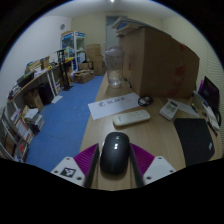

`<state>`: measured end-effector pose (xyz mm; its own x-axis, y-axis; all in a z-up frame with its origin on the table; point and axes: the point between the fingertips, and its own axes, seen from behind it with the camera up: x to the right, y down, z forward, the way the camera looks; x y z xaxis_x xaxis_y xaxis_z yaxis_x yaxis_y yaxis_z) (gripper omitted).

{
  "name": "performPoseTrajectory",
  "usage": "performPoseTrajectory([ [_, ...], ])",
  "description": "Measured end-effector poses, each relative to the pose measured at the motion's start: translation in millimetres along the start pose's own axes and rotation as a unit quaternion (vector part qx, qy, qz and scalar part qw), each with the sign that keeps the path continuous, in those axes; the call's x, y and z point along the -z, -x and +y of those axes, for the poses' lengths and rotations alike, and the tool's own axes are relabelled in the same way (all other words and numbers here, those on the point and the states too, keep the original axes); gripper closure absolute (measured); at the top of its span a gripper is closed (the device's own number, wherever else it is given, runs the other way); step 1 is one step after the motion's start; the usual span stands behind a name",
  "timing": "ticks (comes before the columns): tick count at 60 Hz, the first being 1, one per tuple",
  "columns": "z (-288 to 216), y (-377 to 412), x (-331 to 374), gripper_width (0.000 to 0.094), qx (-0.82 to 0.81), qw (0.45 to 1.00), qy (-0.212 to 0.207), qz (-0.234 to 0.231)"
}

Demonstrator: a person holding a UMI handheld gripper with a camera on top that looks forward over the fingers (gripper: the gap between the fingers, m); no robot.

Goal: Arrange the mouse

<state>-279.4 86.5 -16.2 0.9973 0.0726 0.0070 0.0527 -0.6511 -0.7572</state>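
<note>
A black computer mouse (115, 153) lies between my gripper's (114, 166) two fingers, over the near edge of the wooden desk (150, 135). The magenta pads (89, 160) meet its left and right sides with no gap showing, so the gripper is shut on it. Its tail end is hidden below, between the fingers. I cannot tell whether it rests on the desk or hangs just above it.
A small white keyboard (131, 118) lies just beyond the mouse. A black mat (195, 140) is to the right, with a white device (172, 108) and a monitor (210, 95) behind it. Farther back are a paper sheet (110, 103), a clear jug (115, 65) and brown boxes (160, 60). Blue floor (62, 120) and shelves lie left.
</note>
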Motion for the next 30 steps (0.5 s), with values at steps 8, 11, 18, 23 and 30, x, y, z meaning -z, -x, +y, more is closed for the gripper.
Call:
performPoseTrajectory([
  [8,0.9,2.9,-1.3,0.0441,0.003,1.0,0.0,0.002],
  [11,1.9,2.6,-1.3,0.0464,0.0,1.0,0.012,-0.002],
  [18,2.7,5.3,-0.3,0.0566,0.025,0.999,0.034,-0.024],
  [23,5.3,8.5,4.6,0.0595,0.06,0.996,0.046,-0.05],
  [30,-14.4,15.5,37.2,0.0599,0.08,0.99,0.024,-0.112],
])
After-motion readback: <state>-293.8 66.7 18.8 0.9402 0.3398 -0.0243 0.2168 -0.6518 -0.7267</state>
